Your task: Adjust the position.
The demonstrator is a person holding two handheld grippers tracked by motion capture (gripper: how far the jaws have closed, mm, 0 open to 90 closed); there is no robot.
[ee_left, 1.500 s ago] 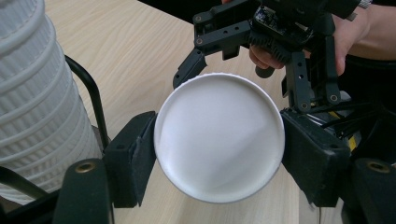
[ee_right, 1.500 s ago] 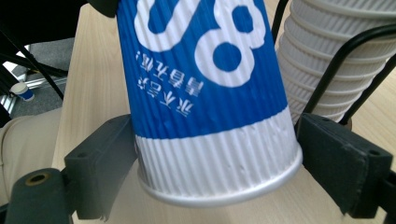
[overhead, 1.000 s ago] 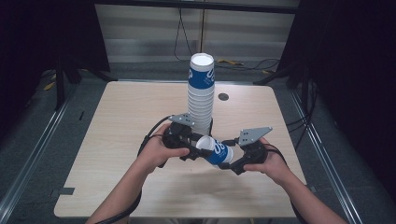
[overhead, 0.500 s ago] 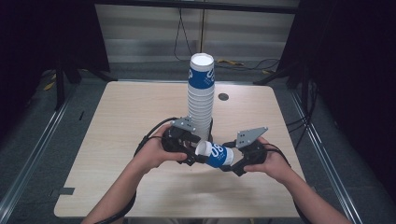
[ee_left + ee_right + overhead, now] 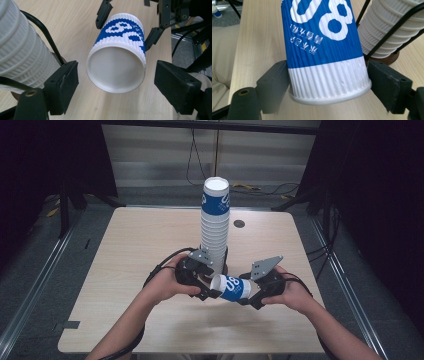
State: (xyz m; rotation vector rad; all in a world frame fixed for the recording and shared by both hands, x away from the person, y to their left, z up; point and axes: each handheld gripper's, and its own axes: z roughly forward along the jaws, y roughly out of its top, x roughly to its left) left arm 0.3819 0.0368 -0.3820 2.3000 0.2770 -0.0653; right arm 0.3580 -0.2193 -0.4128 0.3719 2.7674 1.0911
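- A single blue-and-white ribbed paper cup (image 5: 231, 288) is held lying on its side just above the wooden table (image 5: 125, 250), between the two grippers and close in front of the tall stack of cups (image 5: 215, 227).
- The rim end of that cup is clamped by the right gripper (image 5: 325, 80): in the right gripper view the white band above the rolled rim sits between both black pads, which are pressed against it on either side.
- The jaws of the right gripper have just been closing a little further onto the cup — it is carried by this gripper alone.
- The left gripper (image 5: 115, 82) is seen with its jaws spread wide; in the left gripper view the closed white bottom of the cup lies between the pads, with a clear gap on each side.
- The left jaws have just been opening, and nothing is gripped by them.
- In the high view the left gripper (image 5: 196, 276) is placed just beside the foot of the stack, the right gripper (image 5: 255, 292) opposite it, with the cup bridging the space between.
- The stack is topped by a blue-printed cup and stands upright near the table's middle — a dark cable (image 5: 45, 32) is seen curving past its ribbed side.
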